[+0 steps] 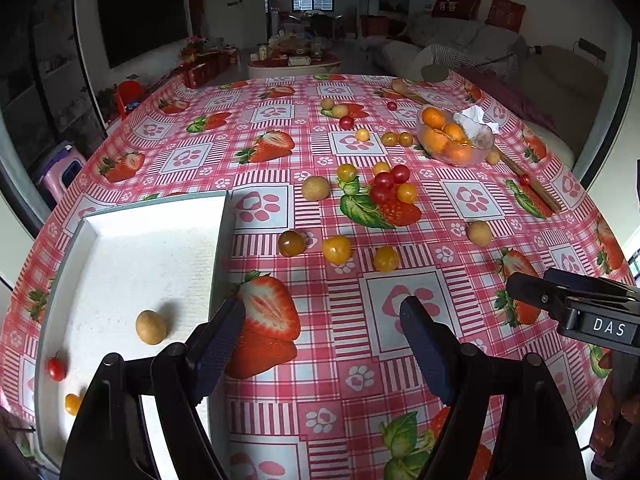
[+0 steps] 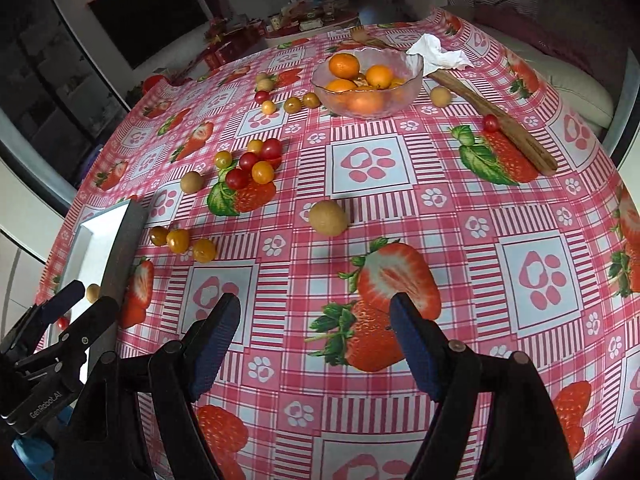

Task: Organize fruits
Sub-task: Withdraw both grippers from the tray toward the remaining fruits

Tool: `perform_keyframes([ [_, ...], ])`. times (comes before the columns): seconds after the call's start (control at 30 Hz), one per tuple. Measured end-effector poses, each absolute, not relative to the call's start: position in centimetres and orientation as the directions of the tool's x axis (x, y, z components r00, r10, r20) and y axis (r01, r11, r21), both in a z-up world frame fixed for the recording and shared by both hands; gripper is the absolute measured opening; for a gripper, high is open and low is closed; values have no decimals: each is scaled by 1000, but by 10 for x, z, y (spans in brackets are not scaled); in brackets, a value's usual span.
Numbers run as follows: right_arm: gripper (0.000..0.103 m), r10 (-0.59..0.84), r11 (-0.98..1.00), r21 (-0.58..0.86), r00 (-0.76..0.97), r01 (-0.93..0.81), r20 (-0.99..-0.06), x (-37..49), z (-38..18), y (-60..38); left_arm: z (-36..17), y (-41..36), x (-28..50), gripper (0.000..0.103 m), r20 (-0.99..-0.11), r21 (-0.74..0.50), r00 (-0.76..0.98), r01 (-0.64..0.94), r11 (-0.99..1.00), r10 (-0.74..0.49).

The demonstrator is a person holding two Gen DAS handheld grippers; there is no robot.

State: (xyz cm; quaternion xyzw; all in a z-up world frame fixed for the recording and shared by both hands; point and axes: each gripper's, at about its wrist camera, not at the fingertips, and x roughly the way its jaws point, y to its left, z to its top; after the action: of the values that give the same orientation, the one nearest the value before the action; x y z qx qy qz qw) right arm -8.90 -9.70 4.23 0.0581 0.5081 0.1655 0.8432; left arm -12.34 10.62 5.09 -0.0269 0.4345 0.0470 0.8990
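Left gripper [image 1: 322,320] jaws wide apart, nothing between them, hovering over the strawberry tablecloth [image 1: 400,392] just right of the white tray [image 1: 221,240]. Right gripper [image 2: 316,316] likewise spread and empty, further right of the tray. In the tray: a longan [image 1: 151,327], a red cherry tomato [image 1: 56,368], a yellow one [image 1: 72,404]. Beyond the tray's right wall, three yellow tomatoes [image 1: 336,249], then a red-yellow cluster [image 1: 390,184]; glass bowl of oranges [image 2: 366,80] well beyond.

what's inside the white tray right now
In the white tray: one tan round fruit, a red cherry tomato and a yellow one. The left hand-held gripper hides its near corner.
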Motion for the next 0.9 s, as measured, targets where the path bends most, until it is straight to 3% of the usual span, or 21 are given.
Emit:
perform_keyframes([
  [0.2, 80, 295, 948, 200, 454, -246, -841, -88, 34, -101, 25, 105, -106, 79, -809, -20, 583, -148, 989, 71],
  [0.3, 80, 275, 950, 162, 474, -265, -837, -83, 33, -96, 16, 103, -98, 66, -824, -11, 561, -143, 990, 72],
  [0.9, 73, 206, 948, 49, 491, -313, -846, -46, 13, -61, 5, 98, -58, 65, -815, -6, 577, -90, 996, 48],
])
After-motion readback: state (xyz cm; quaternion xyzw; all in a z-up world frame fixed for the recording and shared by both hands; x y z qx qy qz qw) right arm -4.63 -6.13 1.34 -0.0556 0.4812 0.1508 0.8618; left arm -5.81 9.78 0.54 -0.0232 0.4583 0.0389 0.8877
